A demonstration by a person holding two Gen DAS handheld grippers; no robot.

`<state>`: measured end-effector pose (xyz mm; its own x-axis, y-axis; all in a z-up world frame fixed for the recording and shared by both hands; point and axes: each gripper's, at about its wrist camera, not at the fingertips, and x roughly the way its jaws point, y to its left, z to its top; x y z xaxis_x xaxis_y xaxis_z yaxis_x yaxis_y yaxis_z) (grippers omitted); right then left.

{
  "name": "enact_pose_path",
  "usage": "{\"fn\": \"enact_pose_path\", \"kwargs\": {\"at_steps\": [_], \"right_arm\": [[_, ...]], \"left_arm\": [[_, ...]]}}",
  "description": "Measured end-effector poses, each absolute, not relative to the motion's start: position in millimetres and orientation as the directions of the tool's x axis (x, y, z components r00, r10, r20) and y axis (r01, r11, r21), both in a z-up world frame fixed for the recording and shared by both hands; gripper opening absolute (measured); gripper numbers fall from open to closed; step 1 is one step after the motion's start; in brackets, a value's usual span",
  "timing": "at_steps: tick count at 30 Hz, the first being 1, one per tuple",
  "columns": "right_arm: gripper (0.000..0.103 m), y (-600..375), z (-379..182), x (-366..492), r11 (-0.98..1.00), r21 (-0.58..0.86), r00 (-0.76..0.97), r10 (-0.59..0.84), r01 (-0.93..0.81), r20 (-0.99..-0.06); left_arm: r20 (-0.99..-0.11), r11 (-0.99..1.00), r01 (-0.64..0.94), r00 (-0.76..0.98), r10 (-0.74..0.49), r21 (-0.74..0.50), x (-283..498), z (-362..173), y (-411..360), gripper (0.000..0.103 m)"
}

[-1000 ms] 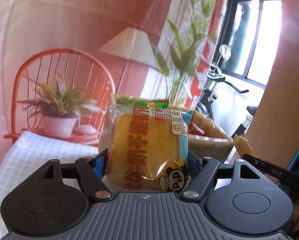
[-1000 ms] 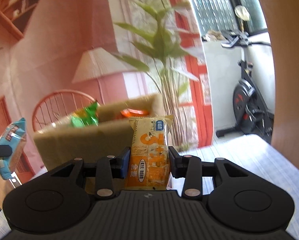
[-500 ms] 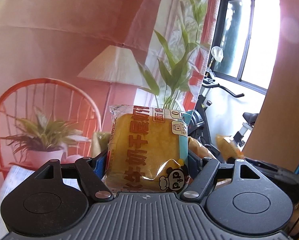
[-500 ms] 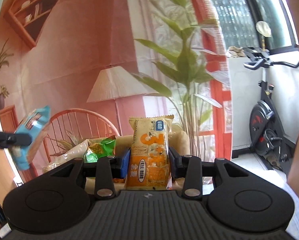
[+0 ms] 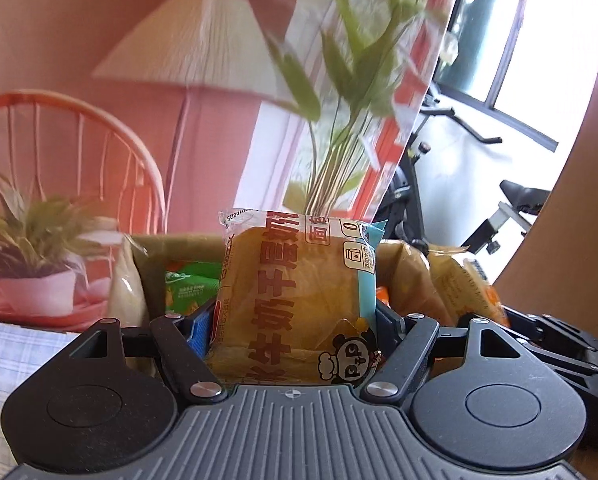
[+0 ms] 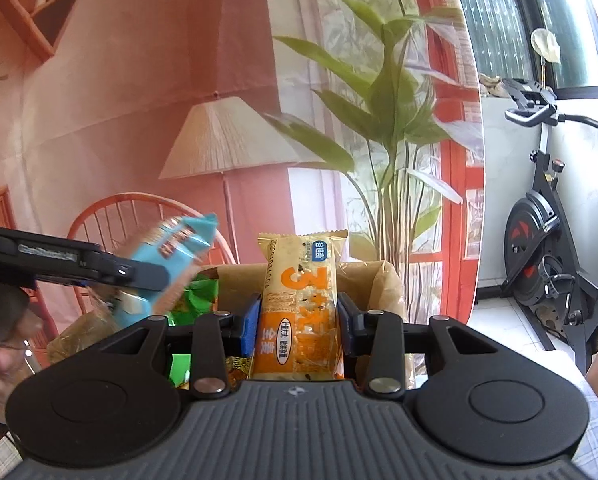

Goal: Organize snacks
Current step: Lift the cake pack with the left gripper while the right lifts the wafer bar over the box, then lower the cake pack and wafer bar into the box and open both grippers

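Your left gripper (image 5: 295, 320) clamps the bread pack (image 5: 295, 300) at frame centre, before the box (image 5: 155, 248). Your right gripper (image 6: 297, 320) clamps the cracker bar (image 6: 299, 304), centre frame, above that box (image 6: 383, 280).

The left gripper (image 5: 295, 320) is raised and level, its blue-padded fingers (image 5: 201, 326) clamped on a bread packet. The right gripper (image 6: 297, 316) is likewise raised, its fingers (image 6: 250, 326) pinching an upright orange bar.

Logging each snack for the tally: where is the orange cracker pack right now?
In the right wrist view, the orange cracker pack stands upright, clamped in the right tool, in front of the cardboard box.
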<state>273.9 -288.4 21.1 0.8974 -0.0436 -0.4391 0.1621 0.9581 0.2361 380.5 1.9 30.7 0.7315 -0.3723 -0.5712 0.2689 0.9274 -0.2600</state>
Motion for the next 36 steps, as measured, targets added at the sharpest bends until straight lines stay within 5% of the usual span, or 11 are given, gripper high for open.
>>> {"fn": "enact_pose_path", "kwargs": {"at_steps": [8, 28, 36], "right_arm": [[0.041, -298, 12, 274, 0.953, 0.249, 0.891, -0.043, 0.172, -0.452], [0.041, -279, 5, 291, 0.946, 0.296, 0.879, 0.023, 0.135, -0.475], [0.054, -279, 4, 290, 0.944, 0.298, 0.875, 0.021, 0.143, -0.484]], "left_arm": [[-0.655, 0.93, 0.282, 0.661, -0.365, -0.234, 401, 11, -24, 0.078], [-0.663, 0.942, 0.307, 0.679, -0.316, -0.135, 374, 22, 1, 0.08], [-0.626, 0.932, 0.314, 0.695, -0.355, -0.181, 369, 31, 4, 0.089]]}}
